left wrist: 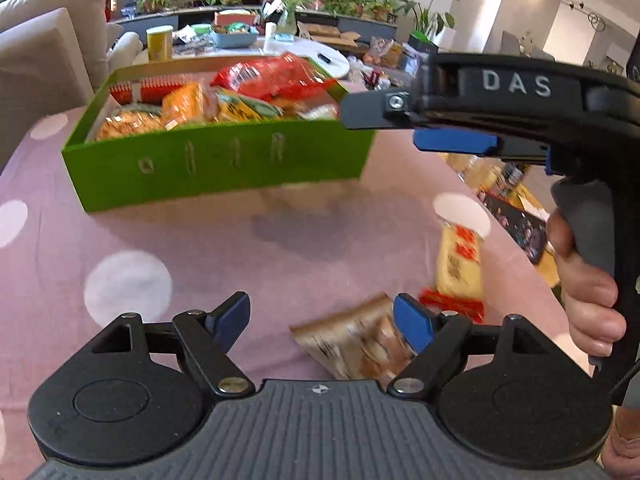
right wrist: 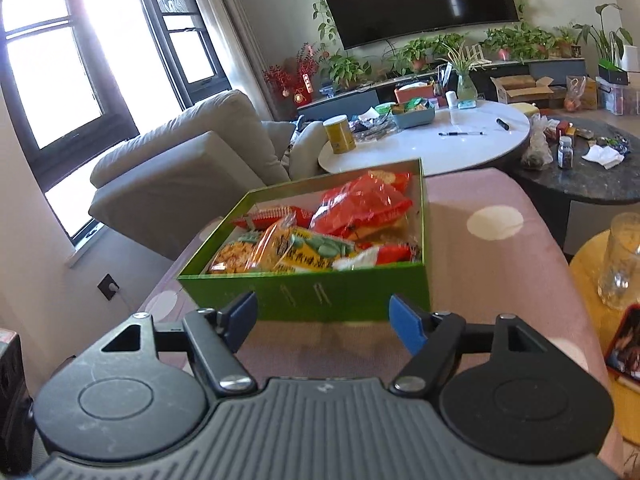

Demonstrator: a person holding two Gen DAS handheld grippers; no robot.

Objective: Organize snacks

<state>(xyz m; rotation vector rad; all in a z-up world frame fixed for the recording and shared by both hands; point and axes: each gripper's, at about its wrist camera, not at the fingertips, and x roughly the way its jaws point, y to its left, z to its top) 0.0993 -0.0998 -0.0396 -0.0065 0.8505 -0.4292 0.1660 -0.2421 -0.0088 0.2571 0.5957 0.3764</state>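
Observation:
A green box (left wrist: 216, 160) full of snack packets stands on the pink dotted tablecloth (left wrist: 120, 240); it also shows in the right wrist view (right wrist: 340, 288). My left gripper (left wrist: 322, 320) is open and empty above the cloth. A brown snack packet (left wrist: 352, 340) lies just beyond its right finger, and a yellow and red packet (left wrist: 458, 264) lies further right. My right gripper (right wrist: 323, 322) is open and empty, close to the box's near wall. In the left wrist view the right gripper (left wrist: 416, 120) hangs beside the box's right end.
A white round table (right wrist: 440, 140) with a yellow can, a blue basket and pens stands behind the box. A grey sofa (right wrist: 180, 168) is at the left. A dark table (right wrist: 580, 176) and a glass (right wrist: 624, 260) are at the right.

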